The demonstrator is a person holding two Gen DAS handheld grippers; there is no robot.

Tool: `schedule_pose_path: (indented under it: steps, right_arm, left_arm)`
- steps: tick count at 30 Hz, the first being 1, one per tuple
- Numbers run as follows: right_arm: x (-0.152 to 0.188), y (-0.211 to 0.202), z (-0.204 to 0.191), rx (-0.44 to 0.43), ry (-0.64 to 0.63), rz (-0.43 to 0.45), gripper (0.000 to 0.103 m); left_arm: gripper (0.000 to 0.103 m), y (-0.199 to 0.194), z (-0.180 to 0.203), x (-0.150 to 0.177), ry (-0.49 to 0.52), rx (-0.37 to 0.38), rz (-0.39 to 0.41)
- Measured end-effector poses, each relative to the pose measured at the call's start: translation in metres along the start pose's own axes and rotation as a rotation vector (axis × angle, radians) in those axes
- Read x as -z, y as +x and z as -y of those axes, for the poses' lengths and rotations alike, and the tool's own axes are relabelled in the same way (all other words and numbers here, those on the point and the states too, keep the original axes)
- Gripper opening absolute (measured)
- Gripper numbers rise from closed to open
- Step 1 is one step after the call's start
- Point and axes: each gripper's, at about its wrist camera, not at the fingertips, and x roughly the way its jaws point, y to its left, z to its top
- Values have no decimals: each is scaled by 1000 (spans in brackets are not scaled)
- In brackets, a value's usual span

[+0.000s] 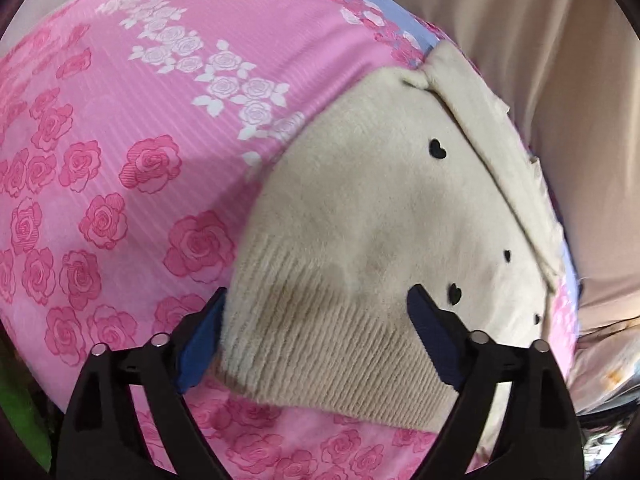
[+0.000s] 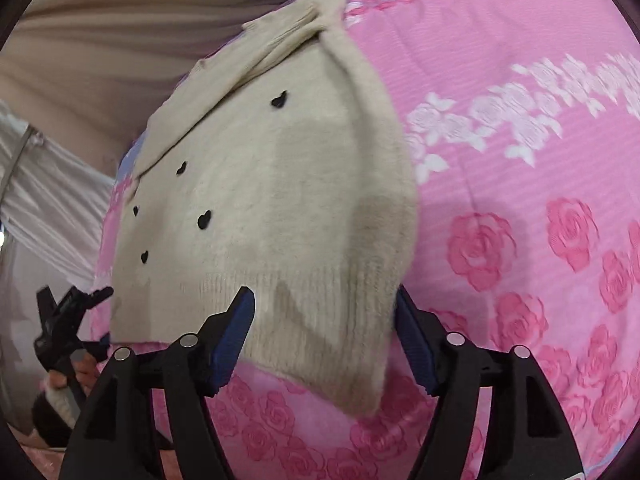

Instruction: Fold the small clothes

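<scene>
A small cream knit sweater [image 1: 372,240] with little black hearts lies on a pink rose-print sheet [image 1: 120,160], its sleeves folded over the body. It also shows in the right wrist view [image 2: 280,200]. My left gripper [image 1: 316,312] is open, its blue-padded fingers straddling the ribbed hem at one corner. My right gripper [image 2: 324,320] is open, its fingers straddling the ribbed hem at the other corner. The left gripper also shows at the left edge of the right wrist view [image 2: 72,312], held in a hand.
The sheet [image 2: 520,160] covers a raised surface. Beige fabric [image 1: 540,60] hangs beyond its far edge. A white cloth [image 2: 48,184] lies to the left. A green object [image 1: 20,412] sits at the lower left.
</scene>
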Motion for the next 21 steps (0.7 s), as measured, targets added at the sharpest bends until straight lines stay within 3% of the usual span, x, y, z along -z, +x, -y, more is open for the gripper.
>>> schedule_pose_path:
  steps: [1,3,4,6,11,15,21]
  right_arm:
    - [-3,5,1,1,11,-32,11]
    - [-6,0,5,-24,32,-22,11]
    - [-8,-6,3,-14,13,-14,10]
    - [-10,-22,-1,10,-37,-4,9]
    - [-4,-64,13,73,-112,-28,8]
    - [13,-88,34,132,-162,-95,6]
    - [72,-88,62,136,-175,-301,6]
  left_arm:
    - [66,0,3,0,8,-31,5]
    - [14,3,2,-4,4,3,-32]
    - [14,5,-2,-6,-27,70,-82]
    - [13,-5,-7,-5,-69,90,-79]
    - [13,-37,-1,18,-35,141,-86]
    - [13,-52,-4,62,-7,116,-164]
    - [13,-60,-28,115,-52,54,-297]
